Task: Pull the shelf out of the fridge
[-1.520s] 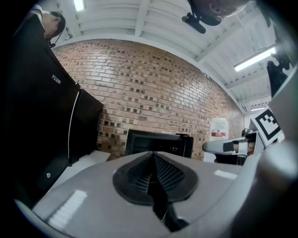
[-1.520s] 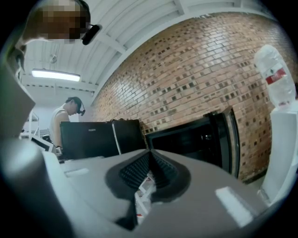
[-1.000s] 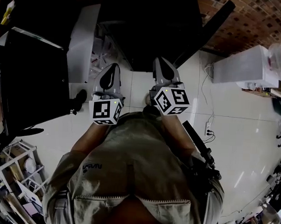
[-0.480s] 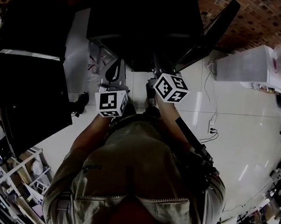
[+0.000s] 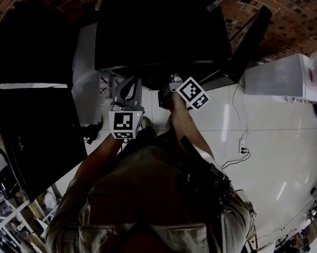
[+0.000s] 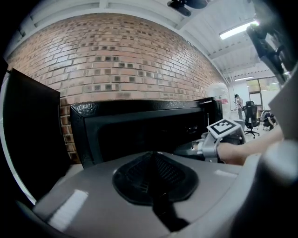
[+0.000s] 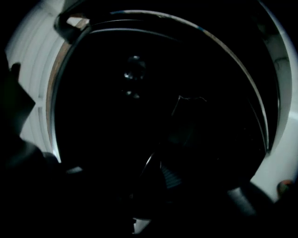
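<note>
The black fridge [image 5: 162, 34] stands ahead with its door [image 5: 246, 40] swung open to the right. My right gripper [image 5: 165, 93] reaches into the dark opening, and its marker cube [image 5: 193, 92] shows just outside. In the right gripper view the inside is almost black. Its jaws are opening, a ribbed pad [image 7: 170, 175] shows faintly, and a thin bright edge [image 7: 148, 161] lies beside it. The shelf itself cannot be made out. My left gripper [image 5: 130, 81] hangs in front of the fridge, shut on nothing, with its pads [image 6: 153, 179] pressed together.
A black cabinet [image 5: 38, 123] stands close on the left. A white box-shaped unit [image 5: 278, 76] sits on the tiled floor at the right, with a power strip and cable [image 5: 241, 145] nearby. A brick wall [image 6: 116, 60] rises behind the fridge [image 6: 139, 125].
My right gripper has gone forward from in front of the fridge into its opening. The left gripper has edged forward a little and stays outside.
</note>
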`<state>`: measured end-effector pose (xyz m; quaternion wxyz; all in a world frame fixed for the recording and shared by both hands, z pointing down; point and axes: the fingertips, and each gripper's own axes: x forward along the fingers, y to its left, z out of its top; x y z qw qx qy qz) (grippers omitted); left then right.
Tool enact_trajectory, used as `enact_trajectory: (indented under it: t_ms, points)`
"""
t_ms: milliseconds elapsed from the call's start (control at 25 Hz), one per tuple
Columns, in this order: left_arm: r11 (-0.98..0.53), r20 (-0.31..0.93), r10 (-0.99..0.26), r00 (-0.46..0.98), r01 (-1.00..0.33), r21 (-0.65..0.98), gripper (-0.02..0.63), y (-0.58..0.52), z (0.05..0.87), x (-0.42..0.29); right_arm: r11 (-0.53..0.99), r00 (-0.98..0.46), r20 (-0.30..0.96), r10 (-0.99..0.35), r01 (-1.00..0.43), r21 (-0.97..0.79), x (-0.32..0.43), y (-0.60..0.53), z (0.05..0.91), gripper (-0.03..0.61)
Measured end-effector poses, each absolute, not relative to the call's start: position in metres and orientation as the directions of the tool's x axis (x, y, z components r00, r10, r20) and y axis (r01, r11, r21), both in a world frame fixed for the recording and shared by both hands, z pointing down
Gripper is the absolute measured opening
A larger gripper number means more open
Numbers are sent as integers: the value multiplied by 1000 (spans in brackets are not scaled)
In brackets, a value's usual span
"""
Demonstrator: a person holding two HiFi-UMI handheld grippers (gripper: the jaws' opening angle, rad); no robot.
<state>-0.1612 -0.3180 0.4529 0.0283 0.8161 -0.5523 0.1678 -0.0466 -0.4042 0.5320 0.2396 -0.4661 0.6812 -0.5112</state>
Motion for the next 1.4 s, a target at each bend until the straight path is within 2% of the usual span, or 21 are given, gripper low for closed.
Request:
enact_trajectory:
  t_ms: [160,600,760,880,960,1400]
  points:
    - [-397,315,-886,341,-908,-132,6,-329,455,-163,34,-418,88,-904,-276,-961,-41,-426,535,126]
    - [-390,319,-885,339,-914,-111,6,-340,456,-168,65,-383,-15,-924,-119,-991,-52,-464,536,124]
    - [-385,321,-886,335,-917,-106,6,-341,457,-170,-14,-334,63,-940,-146,-989,-40,-466,553,80]
    - [-379,324,-887,330,-920,-101,6,-340,458,-171,29,-347,-4,-938,-64,-998,-46,-475,555,64]
    - [-374,327,-887,325,-922,-100,6,-339,459,-171,22,-344,-9,-939,-34,-999,-46,-478,554,12]
    - [-340,318,-901,296,-936,-92,6,-326,453,-167,-30,-357,23,-934,15,-999,-42,-455,542,9]
